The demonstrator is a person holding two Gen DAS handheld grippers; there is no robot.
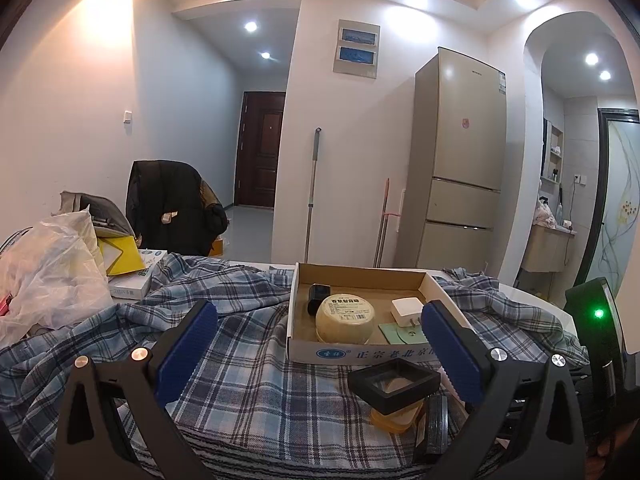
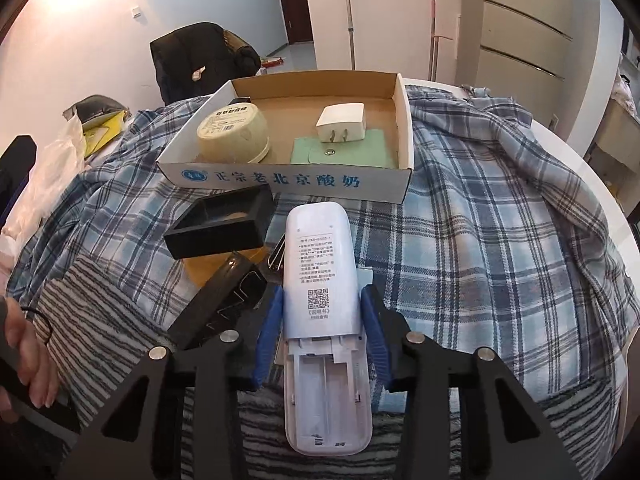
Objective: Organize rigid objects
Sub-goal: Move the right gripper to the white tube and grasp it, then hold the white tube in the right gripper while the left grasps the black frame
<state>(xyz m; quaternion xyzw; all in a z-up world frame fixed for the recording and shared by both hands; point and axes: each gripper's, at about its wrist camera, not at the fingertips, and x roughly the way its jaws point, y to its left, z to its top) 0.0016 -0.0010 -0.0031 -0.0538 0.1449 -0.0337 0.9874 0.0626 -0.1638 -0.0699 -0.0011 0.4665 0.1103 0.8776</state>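
On top of the table, a blue plaid cloth [image 2: 500, 208] is spread over pretty much everything, and a shallow cardboard tray [image 2: 288, 180] with blue lettering is parked on it toward the far side. Inside the tray a cream-coloured round tub [image 2: 232, 132], a white plug adapter [image 2: 342, 120] and a pale green pouch [image 2: 344, 154] can be seen, with the adapter resting partly on the pouch. A small dark item is tucked behind the tub, only visible from the left view.

Next size down: a white remote [image 2: 320, 292] lying back-up with its battery cover missing. It's pinched across its width by the right gripper [image 2: 320, 316], blue pads pressed against both long edges. Its long axis runs straight along the fingers and points at the tray's near wall, so the tray is dead ahead and just beyond the remote's tip. Looks like a lift and a short forward carry is what's needed, probably aimed at the bare patch between the tub and the pouch.

Just left of the remote, a black square frame box [image 2: 220, 226] is stacked on something amber, with a dark rectangular case [image 2: 224, 300] beside it.

The left gripper [image 1: 320, 352] is held with its fingers spread wide, nothing between them, hovering just this side of the tray. The right one is clearly the nearer hand for this move.
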